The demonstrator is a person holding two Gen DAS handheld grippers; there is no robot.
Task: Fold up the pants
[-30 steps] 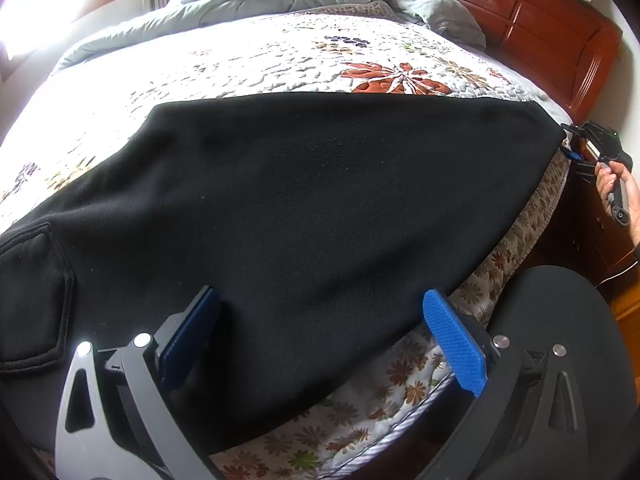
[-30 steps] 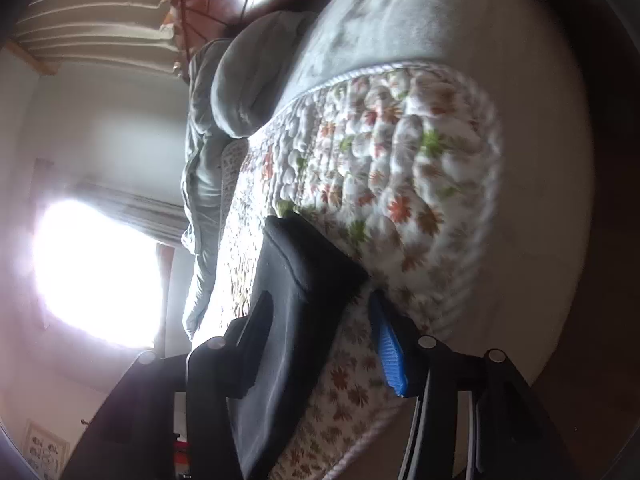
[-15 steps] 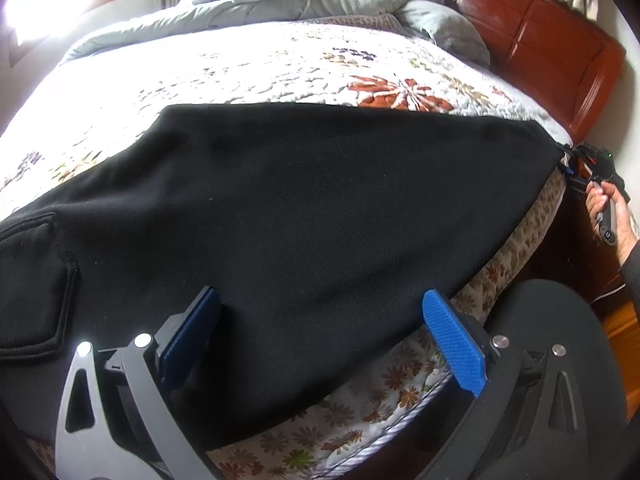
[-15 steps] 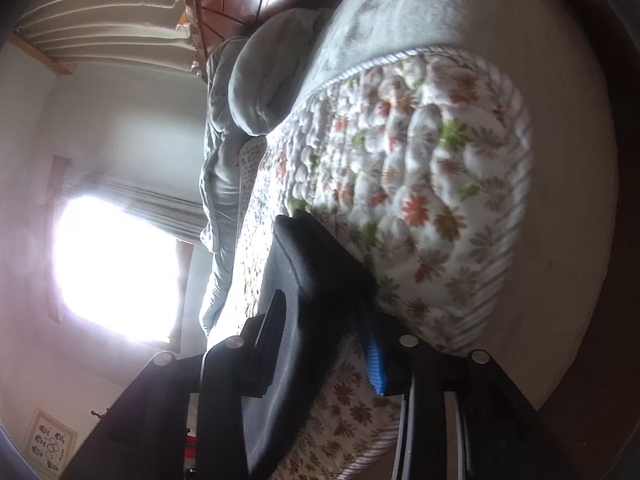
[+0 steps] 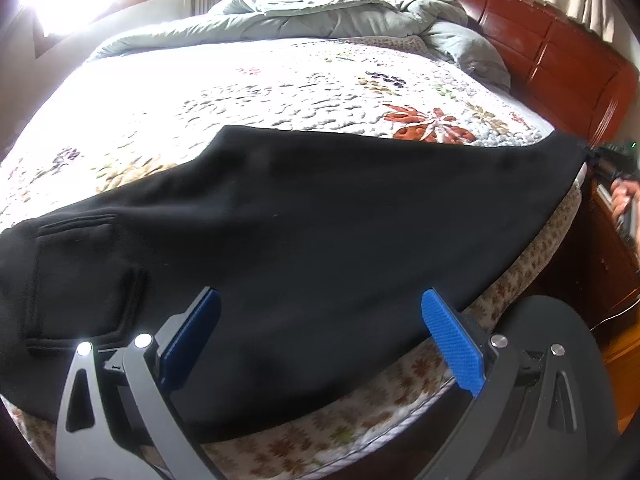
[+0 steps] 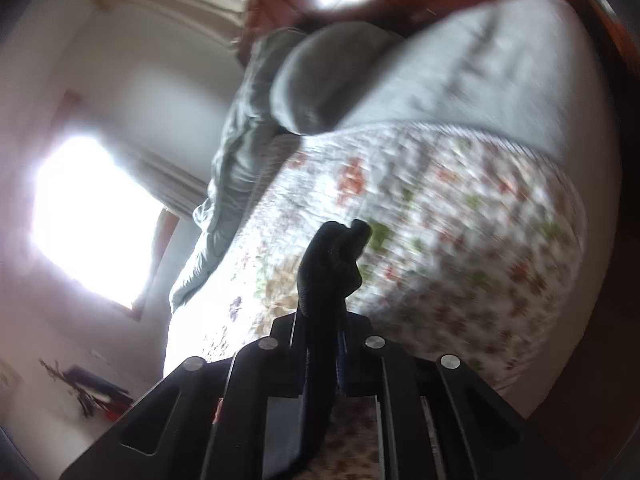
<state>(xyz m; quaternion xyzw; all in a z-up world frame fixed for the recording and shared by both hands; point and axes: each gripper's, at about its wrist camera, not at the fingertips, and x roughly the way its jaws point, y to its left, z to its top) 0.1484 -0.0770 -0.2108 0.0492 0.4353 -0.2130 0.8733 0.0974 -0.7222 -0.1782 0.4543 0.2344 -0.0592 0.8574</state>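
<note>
Pants [image 5: 312, 240] in black fleece lie spread flat along the near edge of the bed [image 5: 280, 92], running from the left side of the left wrist view to the far right. At the left end a sewn patch pocket [image 5: 80, 276] faces up. The left claw [image 5: 320, 336] hovers over the near hem with its blue pads [image 5: 452, 344] spread wide, gripping nothing. Beyond the cloth the floral quilt [image 5: 248, 96] covers the mattress, with a grey-green duvet [image 5: 340, 12] bunched against the red wooden headboard [image 5: 560, 52]. At the far right corner the pants taper to a point, where the right claw [image 5: 600, 158] meets the fabric beside the person's hand [image 5: 624, 198]. In the right wrist view, which is blurred, the right claw [image 6: 324, 344] is closed tight on a bunched tip of the pants [image 6: 332, 264], which sticks up past its jaws above the quilt [image 6: 460, 240].
</note>
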